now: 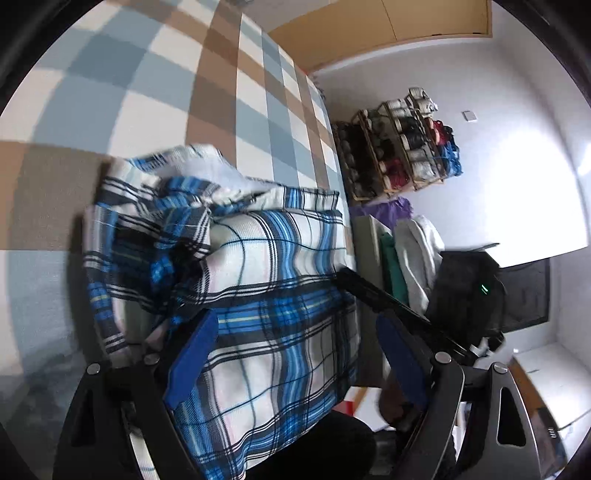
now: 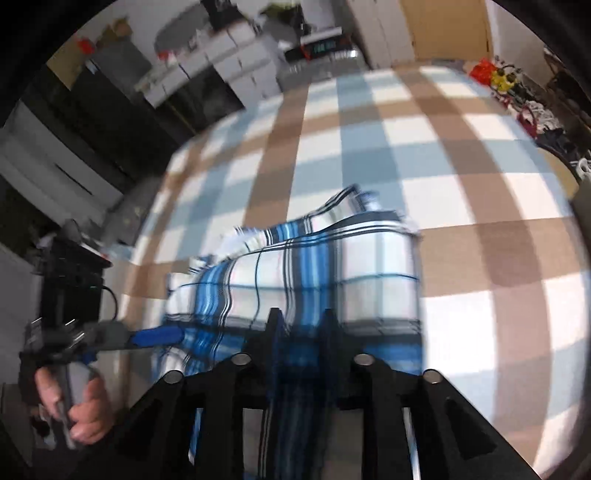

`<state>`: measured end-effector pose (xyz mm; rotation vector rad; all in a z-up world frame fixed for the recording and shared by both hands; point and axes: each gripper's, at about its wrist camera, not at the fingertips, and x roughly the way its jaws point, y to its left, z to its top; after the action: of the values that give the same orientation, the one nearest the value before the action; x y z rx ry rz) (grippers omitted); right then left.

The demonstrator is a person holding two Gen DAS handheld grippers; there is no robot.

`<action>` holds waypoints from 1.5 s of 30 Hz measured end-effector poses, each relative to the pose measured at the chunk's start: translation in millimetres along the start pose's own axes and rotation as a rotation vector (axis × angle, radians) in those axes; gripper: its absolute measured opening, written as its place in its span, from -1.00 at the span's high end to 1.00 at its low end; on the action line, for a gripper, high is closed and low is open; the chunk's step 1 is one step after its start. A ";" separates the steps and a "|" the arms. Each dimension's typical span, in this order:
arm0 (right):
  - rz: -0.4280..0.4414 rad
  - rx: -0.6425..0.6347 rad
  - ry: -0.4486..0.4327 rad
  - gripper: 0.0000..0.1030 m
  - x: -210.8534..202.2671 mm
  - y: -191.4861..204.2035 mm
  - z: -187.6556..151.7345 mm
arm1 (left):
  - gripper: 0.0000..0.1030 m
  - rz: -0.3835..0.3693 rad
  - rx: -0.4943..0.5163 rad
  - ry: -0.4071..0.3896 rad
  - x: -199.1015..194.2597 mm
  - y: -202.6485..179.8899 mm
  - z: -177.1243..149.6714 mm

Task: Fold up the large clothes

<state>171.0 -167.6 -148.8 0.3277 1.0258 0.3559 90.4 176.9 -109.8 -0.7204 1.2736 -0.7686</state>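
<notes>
Plaid shirt (image 1: 266,266) on the checked bed (image 1: 147,92) looked soft, light and floppy; best gripped at a folded edge. Left gripper (image 1: 295,350) jaws stood wide apart over the cloth; right gripper (image 2: 301,325) jaws narrowly apart, cloth between, grip unclear.

Under me: a bed cover (image 1: 229,110) checked in pale blue, tan and white. To one side, a white wall (image 1: 517,155) with bright glare, a wooden rack (image 1: 399,147) of rolled fabrics against it. Tan cupboard doors (image 1: 388,29) above. Stacked folded clothes (image 1: 413,251) beside the bed. Opposite side, blurred: white drawer units (image 2: 236,62), dark shelving (image 2: 92,110).
</notes>
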 end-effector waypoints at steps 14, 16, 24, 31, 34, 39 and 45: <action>-0.039 -0.038 0.078 0.50 15.4 8.5 -70.9 | -0.64 0.123 0.075 -0.024 16.9 -5.3 -8.6; -0.007 -0.020 0.086 0.37 7.6 8.7 -67.5 | -0.65 0.144 0.102 -0.026 12.4 -12.5 -11.5; 0.088 0.012 -0.121 -1.00 -62.7 -31.6 -55.9 | -0.67 0.342 0.045 -0.188 -56.5 -5.2 -30.9; 0.148 0.069 0.030 -1.00 -20.7 -63.8 -46.7 | -0.67 0.389 -0.028 0.020 -23.3 25.8 -28.2; 0.217 0.089 0.066 -1.00 -5.7 -70.1 -47.0 | -0.67 0.316 -0.015 0.073 -5.9 20.5 -25.9; 0.355 0.102 0.124 -0.94 11.8 -73.8 -43.9 | -0.67 0.331 0.003 0.194 26.8 15.9 -19.8; 0.342 0.052 0.158 -0.24 11.7 -64.7 -43.5 | -0.68 0.316 0.007 0.220 39.7 10.3 -12.1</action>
<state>147.2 -216.1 -206.2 0.5306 1.1356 0.6720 84.4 149.3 -141.8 -0.4215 1.5394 -0.6034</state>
